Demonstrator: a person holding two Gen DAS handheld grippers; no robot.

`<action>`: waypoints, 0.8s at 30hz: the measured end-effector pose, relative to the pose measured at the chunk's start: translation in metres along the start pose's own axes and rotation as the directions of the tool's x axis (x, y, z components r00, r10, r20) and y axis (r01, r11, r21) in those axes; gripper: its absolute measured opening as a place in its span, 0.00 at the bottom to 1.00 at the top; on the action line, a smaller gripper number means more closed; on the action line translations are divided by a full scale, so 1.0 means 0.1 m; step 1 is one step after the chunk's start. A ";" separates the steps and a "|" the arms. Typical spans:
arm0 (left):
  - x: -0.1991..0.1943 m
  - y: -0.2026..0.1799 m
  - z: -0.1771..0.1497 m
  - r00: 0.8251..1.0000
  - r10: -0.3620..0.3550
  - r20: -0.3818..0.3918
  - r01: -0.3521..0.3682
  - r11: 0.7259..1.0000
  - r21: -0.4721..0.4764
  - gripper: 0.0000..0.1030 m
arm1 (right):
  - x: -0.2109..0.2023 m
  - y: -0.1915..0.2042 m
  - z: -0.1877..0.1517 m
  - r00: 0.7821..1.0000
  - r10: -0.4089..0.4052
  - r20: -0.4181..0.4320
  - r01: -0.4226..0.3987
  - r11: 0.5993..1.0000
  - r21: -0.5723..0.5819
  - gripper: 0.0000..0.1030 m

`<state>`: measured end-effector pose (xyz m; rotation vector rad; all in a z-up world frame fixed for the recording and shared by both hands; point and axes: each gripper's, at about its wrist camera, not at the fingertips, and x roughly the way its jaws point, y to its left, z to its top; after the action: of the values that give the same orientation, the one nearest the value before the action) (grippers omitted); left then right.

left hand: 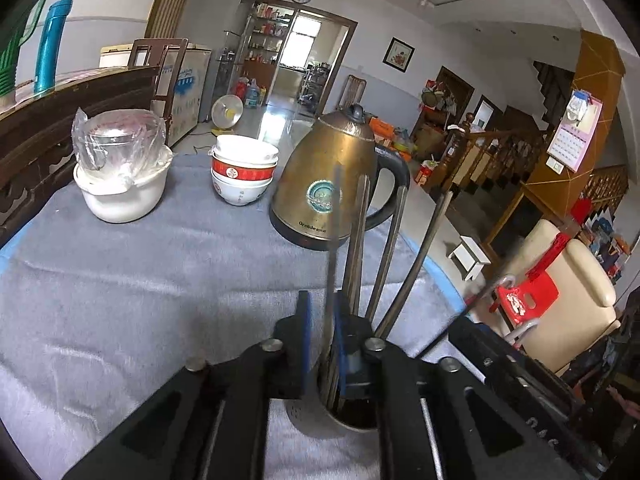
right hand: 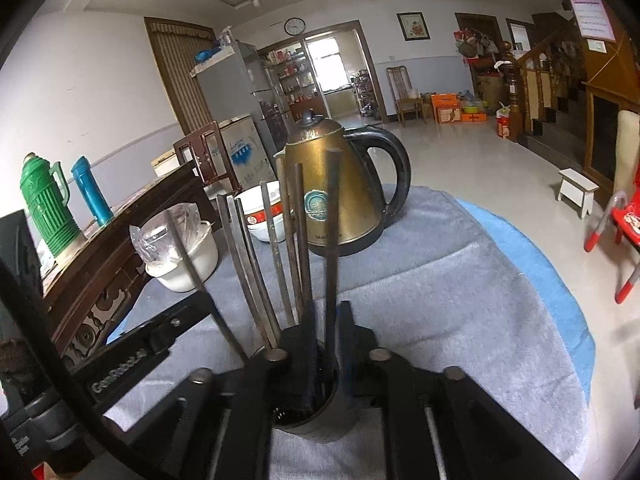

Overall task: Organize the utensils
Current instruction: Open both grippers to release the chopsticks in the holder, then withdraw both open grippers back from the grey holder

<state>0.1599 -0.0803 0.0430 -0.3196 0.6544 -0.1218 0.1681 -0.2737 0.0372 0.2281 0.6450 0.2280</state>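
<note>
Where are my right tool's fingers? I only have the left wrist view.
Observer: The right tool sits over the holder, its jaws either side of one upright chopstick, with a gap showing beside it, so no squeeze.
Operator: And what is that thing cut off at my far left edge?
Observer: A green thermos, standing upright next to the blue flask on the sideboard.
</note>
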 end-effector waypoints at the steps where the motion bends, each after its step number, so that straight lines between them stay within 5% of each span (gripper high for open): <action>1: -0.05 0.02 0.01 1.000 -0.002 0.006 0.002 1.000 -0.006 0.24 | -0.05 0.00 0.01 1.000 -0.001 0.013 0.001 1.000 0.005 0.50; 2: -0.12 0.04 0.02 1.000 -0.003 0.016 0.004 1.000 -0.012 0.30 | -0.12 0.00 0.01 0.999 -0.005 0.034 0.005 1.000 0.012 0.63; 12: -0.72 0.32 -0.13 0.996 0.067 0.050 -0.067 0.998 0.002 0.62 | -0.75 -0.02 -0.14 0.994 -0.022 0.110 0.016 0.998 0.052 0.64; 24: -0.93 0.53 -0.49 0.991 0.122 -0.060 -0.119 0.992 0.052 0.72 | -0.83 0.28 -0.91 0.999 -0.001 -0.054 0.000 1.000 -0.023 0.66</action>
<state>0.0565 -0.0230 0.0427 -0.2300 0.7309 -0.0325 0.0439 -0.2575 0.0217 0.2005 0.6956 0.2411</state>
